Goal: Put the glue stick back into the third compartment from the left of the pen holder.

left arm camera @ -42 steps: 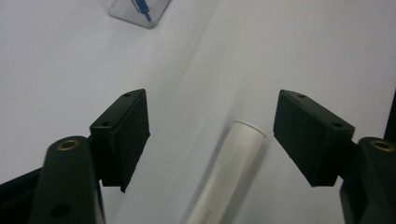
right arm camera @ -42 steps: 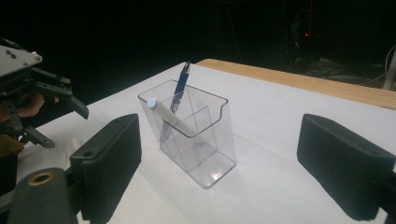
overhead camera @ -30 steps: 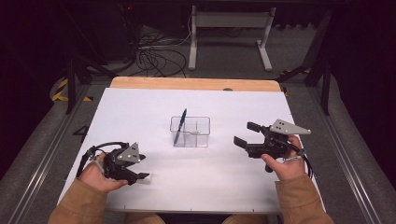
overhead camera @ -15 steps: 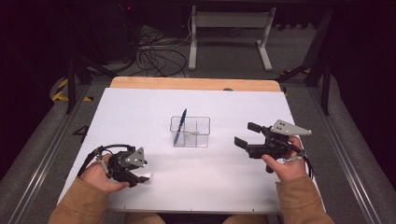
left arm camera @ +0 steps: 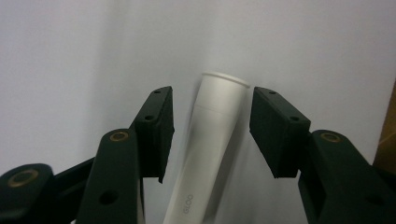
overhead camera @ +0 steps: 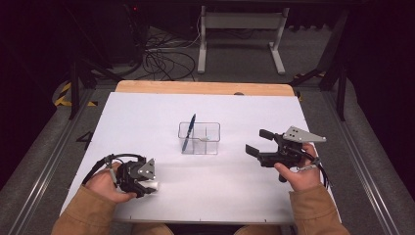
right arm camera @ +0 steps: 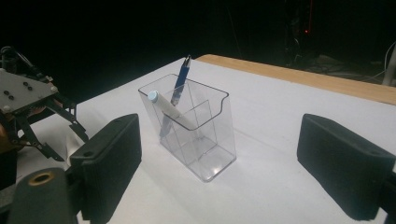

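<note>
A white tube (left arm camera: pixel 215 126) lies on the white table (overhead camera: pixel 235 112) near the front left. My left gripper (left arm camera: pixel 212 93) straddles it, and its jaws have just been closing. A gap still shows between each pad and the tube. From above, the left gripper (overhead camera: pixel 147 185) points down at the tube (overhead camera: pixel 153 185). My right gripper (overhead camera: pixel 257 141) is held above the table at the right, open and empty, facing a clear plastic holder (right arm camera: pixel 196 130). The holder (overhead camera: pixel 199 139) contains a blue pen (right arm camera: pixel 181 79) and a white pen (right arm camera: pixel 170 112).
A wooden strip (overhead camera: pixel 205 88) runs along the table's far edge. Past it, cables (overhead camera: pixel 161 58) and a metal stand (overhead camera: pixel 240 29) lie on the dark floor. The left gripper (right arm camera: pixel 28 107) also appears at the left of the right gripper view.
The left gripper's jaws have narrowed around the white tube, and that hand has shifted slightly toward the near edge. The right hand and the holder have not moved.
</note>
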Tool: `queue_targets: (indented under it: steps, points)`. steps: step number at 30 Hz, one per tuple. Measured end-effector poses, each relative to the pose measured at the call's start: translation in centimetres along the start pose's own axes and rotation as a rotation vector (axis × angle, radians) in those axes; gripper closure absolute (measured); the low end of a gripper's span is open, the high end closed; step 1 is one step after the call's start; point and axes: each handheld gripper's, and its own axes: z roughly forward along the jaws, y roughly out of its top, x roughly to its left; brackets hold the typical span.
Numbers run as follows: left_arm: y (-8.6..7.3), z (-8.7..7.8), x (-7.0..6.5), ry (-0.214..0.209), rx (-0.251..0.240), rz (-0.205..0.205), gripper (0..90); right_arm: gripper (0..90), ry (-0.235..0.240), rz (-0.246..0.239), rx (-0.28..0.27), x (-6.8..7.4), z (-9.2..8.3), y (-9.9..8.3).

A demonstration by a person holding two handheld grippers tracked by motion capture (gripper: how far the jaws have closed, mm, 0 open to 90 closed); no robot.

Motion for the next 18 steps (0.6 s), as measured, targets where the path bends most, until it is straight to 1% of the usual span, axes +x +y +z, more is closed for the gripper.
queue_targets:
  steps: [2, 9, 15, 18]
  points:
    - [0.1, 0.12, -0.09, -0.008, 0.003, 0.001, 50.7, 14.3, -0.009, -0.003, 0.004, -0.02, 0.01, -0.04]
    - [0.26, 0.42, -0.07, -0.032, 0.016, 0.024, 57.8, 14.3, -0.002, 0.004, -0.002, -0.07, -0.02, -0.06]
    - [0.31, 0.53, -0.11, -0.026, 0.024, 0.025, 61.1, 14.3, -0.001, 0.003, 0.004, -0.04, 0.04, -0.11]
    - [0.39, 0.67, -0.14, -0.023, 0.038, 0.038, 62.5, 14.3, 0.002, 0.005, 0.007, 0.01, 0.1, -0.14]
